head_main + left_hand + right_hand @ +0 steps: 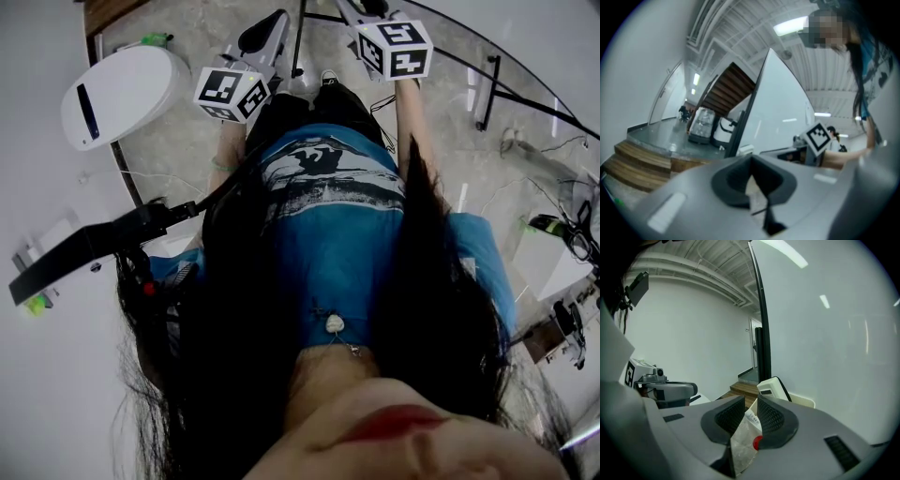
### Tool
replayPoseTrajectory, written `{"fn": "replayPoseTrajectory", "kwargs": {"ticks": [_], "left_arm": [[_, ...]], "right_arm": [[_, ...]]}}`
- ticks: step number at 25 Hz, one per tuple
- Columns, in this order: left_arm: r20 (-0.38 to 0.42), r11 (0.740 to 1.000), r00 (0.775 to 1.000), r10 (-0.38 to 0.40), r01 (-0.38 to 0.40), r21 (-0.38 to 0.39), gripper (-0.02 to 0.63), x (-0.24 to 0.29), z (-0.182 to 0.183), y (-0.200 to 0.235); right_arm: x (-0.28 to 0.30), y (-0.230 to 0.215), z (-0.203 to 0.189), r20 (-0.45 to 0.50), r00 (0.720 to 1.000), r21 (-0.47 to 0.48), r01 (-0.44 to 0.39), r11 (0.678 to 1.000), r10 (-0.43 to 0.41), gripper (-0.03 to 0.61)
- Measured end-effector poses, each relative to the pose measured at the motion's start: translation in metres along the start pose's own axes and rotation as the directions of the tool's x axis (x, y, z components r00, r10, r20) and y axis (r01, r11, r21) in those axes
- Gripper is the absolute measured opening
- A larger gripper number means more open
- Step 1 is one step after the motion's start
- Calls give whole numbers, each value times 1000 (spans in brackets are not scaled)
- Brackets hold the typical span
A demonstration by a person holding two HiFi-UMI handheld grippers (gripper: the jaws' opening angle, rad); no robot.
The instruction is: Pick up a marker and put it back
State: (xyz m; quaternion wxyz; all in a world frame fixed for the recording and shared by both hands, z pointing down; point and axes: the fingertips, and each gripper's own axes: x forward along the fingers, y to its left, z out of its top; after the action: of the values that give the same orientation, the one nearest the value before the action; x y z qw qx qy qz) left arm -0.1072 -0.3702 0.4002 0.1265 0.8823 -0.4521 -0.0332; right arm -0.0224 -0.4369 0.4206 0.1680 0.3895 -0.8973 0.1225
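Note:
No marker shows in any view. In the head view both grippers are held out in front of the blue shirt, above the floor. The left gripper carries its marker cube, and the right gripper carries its cube. In the left gripper view the left gripper has its dark pads meeting at the tips. In the right gripper view the right gripper has its jaws a narrow slot apart. A crumpled clear plastic piece with a red spot fills that slot.
A white rounded device sits at the left over the marbled floor. A black stand post rises between the grippers. Wooden steps and a glass wall with a dark frame lie ahead. Cables and boxes lie at the right.

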Motion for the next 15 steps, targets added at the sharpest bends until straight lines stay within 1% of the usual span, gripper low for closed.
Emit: {"fn": "replayPoseTrajectory", "kwargs": {"ticks": [5, 9, 11, 13, 15], "left_arm": [[-19, 1000, 1000, -21, 21, -13, 2, -5, -11, -7], [-46, 998, 998, -50, 49, -37, 3, -11, -23, -18], [-61, 997, 996, -63, 60, -53, 3, -14, -29, -23], [-69, 996, 995, -71, 67, -65, 3, -17, -32, -28], [-67, 995, 995, -76, 71, -74, 2, -20, -32, -32]], "right_arm": [[-17, 6, -9, 40, 999, 117, 16, 993, -21, 74], [-39, 14, -20, 78, 996, 239, 15, 971, -35, 74], [-50, 19, -27, 80, 996, 286, 18, 958, -42, 74], [-58, 25, -36, 64, 997, 303, 25, 953, -47, 74], [-63, 31, -45, 42, 998, 300, 33, 954, -48, 74]]}}
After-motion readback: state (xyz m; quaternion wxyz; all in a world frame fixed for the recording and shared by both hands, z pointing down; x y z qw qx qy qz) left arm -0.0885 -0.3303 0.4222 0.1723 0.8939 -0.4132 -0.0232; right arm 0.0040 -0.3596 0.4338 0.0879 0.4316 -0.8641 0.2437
